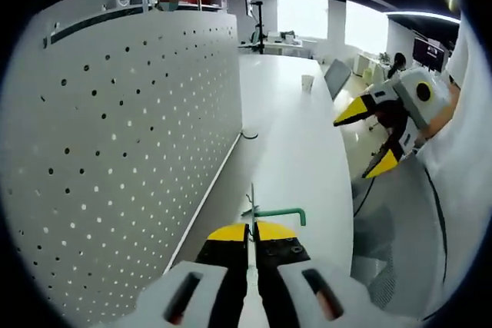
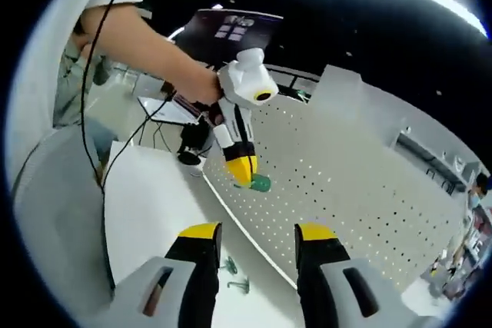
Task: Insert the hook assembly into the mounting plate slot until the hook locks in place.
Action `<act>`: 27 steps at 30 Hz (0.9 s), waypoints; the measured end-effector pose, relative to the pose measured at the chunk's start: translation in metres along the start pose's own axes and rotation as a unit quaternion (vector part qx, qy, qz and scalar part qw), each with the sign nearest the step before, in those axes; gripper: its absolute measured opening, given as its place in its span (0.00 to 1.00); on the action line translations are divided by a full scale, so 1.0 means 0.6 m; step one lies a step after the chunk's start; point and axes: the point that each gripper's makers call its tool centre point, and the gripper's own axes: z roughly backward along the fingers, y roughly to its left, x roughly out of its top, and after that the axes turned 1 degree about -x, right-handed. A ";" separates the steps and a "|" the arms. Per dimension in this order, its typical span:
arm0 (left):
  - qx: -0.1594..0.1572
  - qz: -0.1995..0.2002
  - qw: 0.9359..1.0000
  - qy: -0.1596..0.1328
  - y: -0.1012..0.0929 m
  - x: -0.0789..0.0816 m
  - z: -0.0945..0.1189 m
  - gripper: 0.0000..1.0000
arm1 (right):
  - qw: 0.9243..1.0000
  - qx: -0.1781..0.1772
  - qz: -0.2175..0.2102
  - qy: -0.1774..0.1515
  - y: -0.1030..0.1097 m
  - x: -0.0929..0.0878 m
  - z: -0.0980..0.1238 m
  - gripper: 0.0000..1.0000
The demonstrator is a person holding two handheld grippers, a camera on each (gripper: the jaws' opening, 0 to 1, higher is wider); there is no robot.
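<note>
Hook [image 1: 278,213] green, clamped in left gripper [image 1: 252,230], over desk [image 1: 300,144] by pegboard [image 1: 123,136] edge | right gripper [image 2: 250,237] apart, empty | step: carry hook to board | next: line hook with hole, push in.

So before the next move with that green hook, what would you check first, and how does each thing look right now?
1. Left gripper shut on the green hook: ok.
2. Right gripper open and empty: ok.
3. Hook seated in the white pegboard: not ok, it is held off the board.
4. Which hole or slot it is aimed at: cannot tell.
5. Spare hooks lying on the white table: ok.
</note>
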 end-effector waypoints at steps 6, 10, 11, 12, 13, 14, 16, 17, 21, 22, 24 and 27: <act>0.000 0.004 1.000 0.008 -0.002 -0.002 0.000 0.01 | 0.997 0.007 0.074 0.007 0.014 0.011 -0.017 0.31; -0.003 0.006 1.000 0.009 -0.005 -0.002 -0.001 0.01 | 0.991 -0.010 0.135 0.010 0.008 0.023 -0.027 0.28; -0.003 0.008 1.000 0.010 -0.006 -0.003 -0.002 0.01 | 0.990 -0.011 0.140 0.014 0.008 0.022 -0.029 0.27; -0.003 0.008 1.000 0.011 -0.006 -0.003 -0.002 0.01 | 0.988 -0.012 0.151 0.014 0.008 0.024 -0.032 0.26; -0.005 0.010 1.000 0.011 -0.008 -0.003 -0.002 0.01 | 0.987 -0.017 0.161 0.015 0.005 0.025 -0.034 0.26; -0.006 0.012 1.000 0.010 -0.009 -0.002 -0.002 0.01 | 0.985 -0.018 0.168 0.016 0.005 0.026 -0.036 0.26; -0.008 0.014 1.000 0.012 -0.011 -0.002 -0.003 0.01 | 0.979 -0.018 0.203 0.017 0.006 0.029 -0.040 0.25; -0.009 0.016 1.000 0.013 -0.011 -0.003 -0.004 0.01 | 0.976 -0.020 0.216 0.022 0.006 0.028 -0.042 0.24; -0.010 0.021 1.000 0.017 -0.012 -0.005 -0.005 0.01 | 0.968 -0.025 0.248 0.028 0.007 0.029 -0.050 0.23; -0.011 0.022 1.000 0.017 -0.013 -0.005 -0.005 0.01 | 0.967 -0.024 0.254 0.023 0.010 0.031 -0.051 0.23; -0.012 0.025 0.999 0.016 -0.015 -0.005 -0.006 0.01 | 0.962 -0.025 0.272 0.025 0.010 0.033 -0.053 0.23; -0.014 0.029 0.999 0.017 -0.016 -0.004 -0.007 0.01 | 0.954 -0.027 0.296 0.030 0.013 0.033 -0.054 0.21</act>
